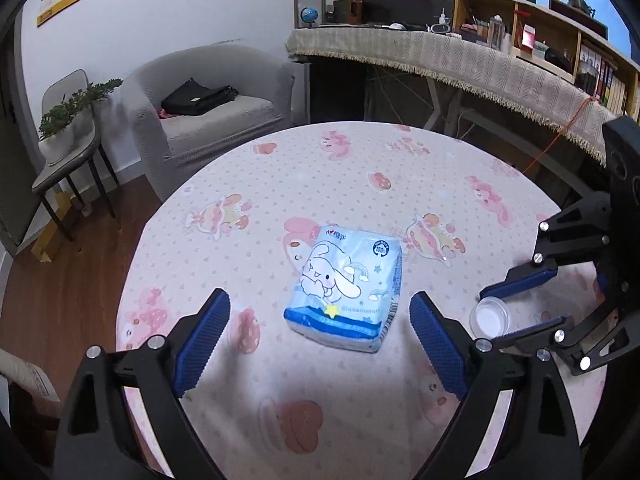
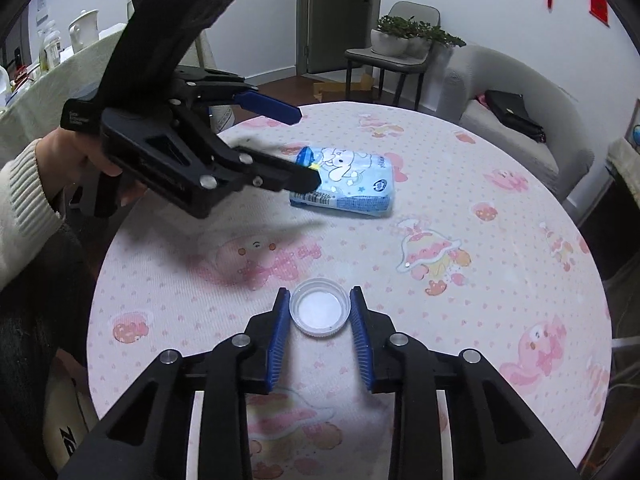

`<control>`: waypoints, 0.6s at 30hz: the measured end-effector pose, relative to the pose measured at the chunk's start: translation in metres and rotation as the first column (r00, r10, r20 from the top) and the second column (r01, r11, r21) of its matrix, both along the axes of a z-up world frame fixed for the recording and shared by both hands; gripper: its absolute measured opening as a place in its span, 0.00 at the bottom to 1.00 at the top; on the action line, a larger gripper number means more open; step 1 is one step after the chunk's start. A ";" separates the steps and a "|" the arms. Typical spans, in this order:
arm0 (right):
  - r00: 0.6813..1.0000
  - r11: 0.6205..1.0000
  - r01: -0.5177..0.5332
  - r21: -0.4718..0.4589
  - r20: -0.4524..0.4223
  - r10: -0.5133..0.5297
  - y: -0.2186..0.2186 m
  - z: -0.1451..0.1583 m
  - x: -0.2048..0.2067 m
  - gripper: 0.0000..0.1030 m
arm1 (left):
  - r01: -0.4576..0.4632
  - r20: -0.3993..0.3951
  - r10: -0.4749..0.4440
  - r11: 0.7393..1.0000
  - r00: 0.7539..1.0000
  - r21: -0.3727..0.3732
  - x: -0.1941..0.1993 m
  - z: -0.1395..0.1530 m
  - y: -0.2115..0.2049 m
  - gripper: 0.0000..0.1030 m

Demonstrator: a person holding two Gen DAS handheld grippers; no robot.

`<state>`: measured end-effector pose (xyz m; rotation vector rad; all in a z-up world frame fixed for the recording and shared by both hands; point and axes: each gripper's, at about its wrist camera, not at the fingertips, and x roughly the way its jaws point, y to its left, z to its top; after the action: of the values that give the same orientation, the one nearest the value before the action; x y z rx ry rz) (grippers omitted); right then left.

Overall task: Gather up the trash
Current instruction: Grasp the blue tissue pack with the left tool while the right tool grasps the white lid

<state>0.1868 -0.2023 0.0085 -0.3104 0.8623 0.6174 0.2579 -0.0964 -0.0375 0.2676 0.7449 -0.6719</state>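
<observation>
A white plastic bottle cap (image 2: 319, 312) lies open side up on the round table, and my right gripper (image 2: 320, 300) is shut on it, one blue pad against each side. The left wrist view shows the same cap (image 1: 491, 316) at the right, between the right gripper's (image 1: 502, 312) fingers. A blue tissue pack (image 1: 347, 293) with a cartoon dog lies flat at the table's middle. My left gripper (image 1: 320, 312) is open wide just short of the pack, with nothing between its pads. In the right wrist view the left gripper (image 2: 308, 148) hovers at the pack's (image 2: 352, 184) left end.
The table (image 1: 280, 184) wears a pink cartoon-print cloth. A grey armchair (image 1: 208, 116) with a black bag stands beyond it, beside a chair holding potted plants (image 1: 68, 120). A long cloth-covered desk (image 1: 440, 56) and bookshelves run along the back right. A cream sleeve (image 2: 20, 208) holds the left gripper.
</observation>
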 end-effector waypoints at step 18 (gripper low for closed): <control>0.993 0.988 0.112 0.109 -0.034 -0.109 -0.032 0.006 0.027 0.29 | 0.045 -0.074 -0.039 0.996 0.996 0.074 0.010 -0.017 -0.018 0.80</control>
<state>0.2134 -0.2344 0.0140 -0.1528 0.8625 0.5650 0.2682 -0.1145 -0.0542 0.3304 0.8372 -0.6967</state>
